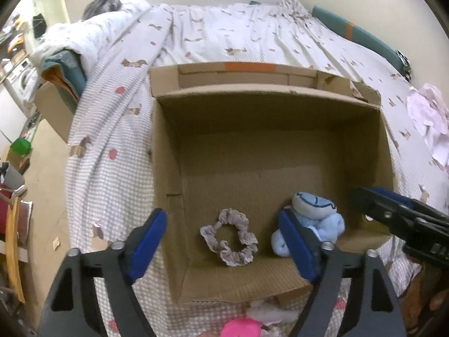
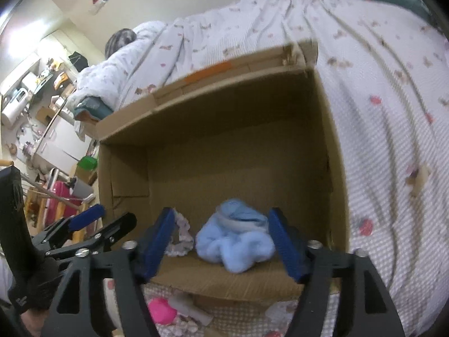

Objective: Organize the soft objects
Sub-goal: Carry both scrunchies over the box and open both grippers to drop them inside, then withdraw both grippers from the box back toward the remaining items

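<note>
An open cardboard box [image 1: 168,146] [image 2: 334,146] stands on the bed. On its floor near the front lie a beige scrunchie [image 1: 228,237] [image 2: 181,241] and a light blue plush toy [image 1: 314,219] [image 2: 235,238]. My left gripper [image 1: 224,244] is open and empty, above the box's front, with the scrunchie between its fingers in view. My right gripper [image 2: 221,241] is open and empty, its fingers either side of the blue plush. The right gripper also shows at the right of the left wrist view [image 1: 398,213].
The bed has a white checked cover [image 1: 118,151] [image 2: 393,112]. A pink soft object [image 1: 241,327] [image 2: 161,310] and pale items lie in front of the box. Pink cloth [image 1: 429,118] lies at the right. Cluttered floor and furniture are at the left.
</note>
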The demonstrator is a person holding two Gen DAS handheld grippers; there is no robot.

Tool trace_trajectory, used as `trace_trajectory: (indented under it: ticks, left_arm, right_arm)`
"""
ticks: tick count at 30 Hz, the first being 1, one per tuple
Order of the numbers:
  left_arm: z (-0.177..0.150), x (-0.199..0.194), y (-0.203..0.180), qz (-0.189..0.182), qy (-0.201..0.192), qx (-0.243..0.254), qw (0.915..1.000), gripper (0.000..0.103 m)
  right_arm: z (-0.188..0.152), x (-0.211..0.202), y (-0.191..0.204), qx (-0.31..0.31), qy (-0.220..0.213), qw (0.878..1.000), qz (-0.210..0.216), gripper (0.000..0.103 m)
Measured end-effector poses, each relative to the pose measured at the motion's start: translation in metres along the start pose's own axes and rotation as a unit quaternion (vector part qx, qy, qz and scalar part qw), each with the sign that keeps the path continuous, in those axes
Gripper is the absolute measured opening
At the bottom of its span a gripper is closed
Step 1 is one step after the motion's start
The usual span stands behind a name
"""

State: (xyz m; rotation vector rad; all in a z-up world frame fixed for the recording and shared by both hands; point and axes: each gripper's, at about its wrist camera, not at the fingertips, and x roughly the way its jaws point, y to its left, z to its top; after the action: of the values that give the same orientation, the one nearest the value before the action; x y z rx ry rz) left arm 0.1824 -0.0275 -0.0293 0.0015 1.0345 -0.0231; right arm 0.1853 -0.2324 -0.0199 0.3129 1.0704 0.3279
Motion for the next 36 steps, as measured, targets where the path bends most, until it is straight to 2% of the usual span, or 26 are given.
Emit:
trace_trajectory:
  ticks: [4,18,22,29,36]
  left_arm:
    - [0.004,-0.002,0.002,0.001,0.001,-0.007,1.0,0.082]
    - [-0.003,-0.011,0.003,0.004,-0.007,-0.002,1.0,0.083]
    - [-0.004,-0.021,0.007,0.003,-0.016,-0.006,0.9999,0.083]
    - [-0.008,-0.031,0.018,0.012,-0.012,-0.003,0.9999,0.083]
    - [-0.017,-0.051,0.04,0.014,-0.019,-0.026,0.9994,0.083]
  right_arm:
    - [0.004,-0.01,0.001,0.001,-0.025,1.0,0.002,0.096]
    - [0.006,-0.016,-0.008,0.016,-0.028,0.999,-0.004,0.096]
    - [0.001,-0.02,-0.012,0.017,-0.031,0.999,-0.022,0.096]
    - [-0.011,-0.036,-0.017,0.022,-0.039,0.998,-0.036,0.096]
    - [-0.026,-0.053,-0.022,0.031,-0.035,0.998,-0.046,0.096]
